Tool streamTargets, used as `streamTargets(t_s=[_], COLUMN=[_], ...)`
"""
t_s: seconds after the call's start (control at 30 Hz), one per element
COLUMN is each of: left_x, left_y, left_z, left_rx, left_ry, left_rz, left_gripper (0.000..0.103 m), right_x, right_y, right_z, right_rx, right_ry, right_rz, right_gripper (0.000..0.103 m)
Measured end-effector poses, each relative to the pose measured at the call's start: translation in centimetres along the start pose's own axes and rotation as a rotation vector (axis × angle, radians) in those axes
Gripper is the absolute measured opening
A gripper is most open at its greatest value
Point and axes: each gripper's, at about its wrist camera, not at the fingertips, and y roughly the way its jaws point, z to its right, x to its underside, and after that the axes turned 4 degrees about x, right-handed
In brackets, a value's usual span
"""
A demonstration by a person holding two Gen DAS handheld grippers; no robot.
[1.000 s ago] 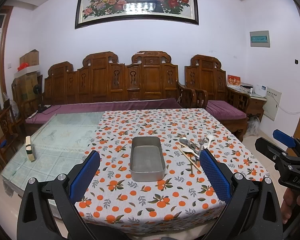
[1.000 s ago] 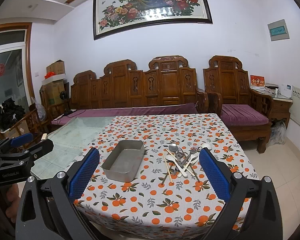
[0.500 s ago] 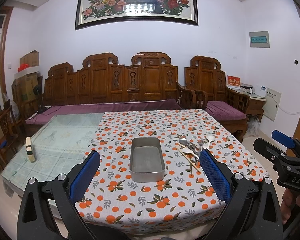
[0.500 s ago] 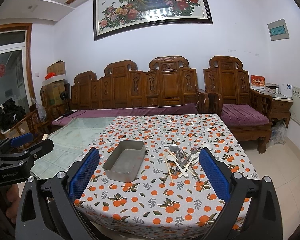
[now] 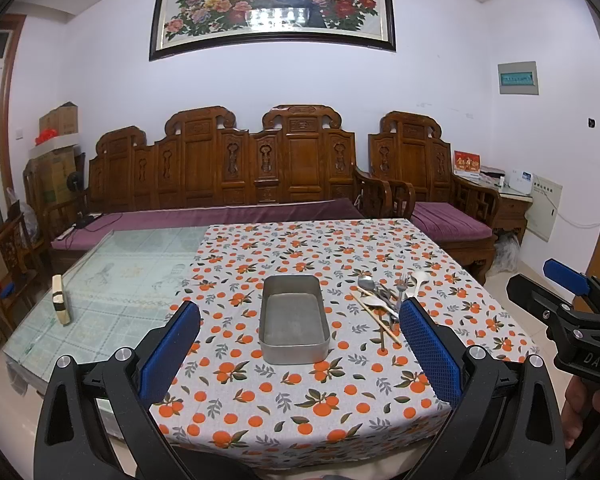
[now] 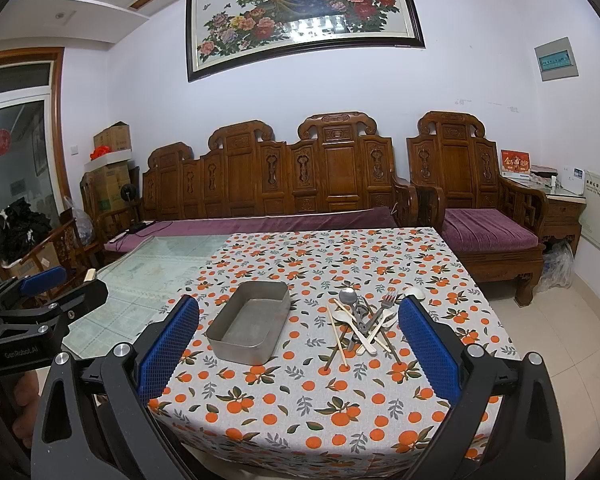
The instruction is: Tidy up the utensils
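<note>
Utensils (image 6: 362,326) lying heaped on counter (image 6: 320,408), just right of empty metal tray (image 6: 250,326). Barely anything changing since a second ago: both claws, left (image 5: 300,354) and right (image 6: 298,348), hanging open, sorting not begun.

Grey tin (image 5: 293,317) on white, orange-fruit-patterned tablecloth (image 5: 300,392).

My left wrist view looks from the near edge, level along its blue-padded fingers (image 5: 168,350), across the orange-printed tabletop (image 5: 300,400) toward the carved wooden bench (image 5: 228,168) at upper centre. My right wrist view faces the same way from slightly further right. Both share the grey rectangular metal tray (image 5: 293,322) at centre, the heap of spoons, forks and chopsticks (image 6: 362,322), and the framed peacock painting (image 6: 300,16).
</note>
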Motion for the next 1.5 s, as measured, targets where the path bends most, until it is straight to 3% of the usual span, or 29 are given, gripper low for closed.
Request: streamTargets(t_s=[1.07, 1.27, 1.5], left_x=[-0.3, 0.3, 0.8], left_y=[-0.2, 1.2, 5.0], left_z=[0.1, 0.0, -0.5], left_rx=[0.007, 0.009, 0.031], left_ry=[0.004, 0.016, 0.024], left_rz=[-0.001, -0.03, -0.083], left_gripper=[0.097, 0.097, 0.097], right_x=[-0.3, -0.6, 0.2], right_y=[-0.4, 0.1, 3.4], right_z=[-0.1, 0.2, 1.2], right_rx=[-0.001, 0.004, 0.003], right_ry=[0.003, 0.01, 0.0], right_rz=[0.001, -0.013, -0.044], right_gripper=[0.1, 0.1, 0.098])
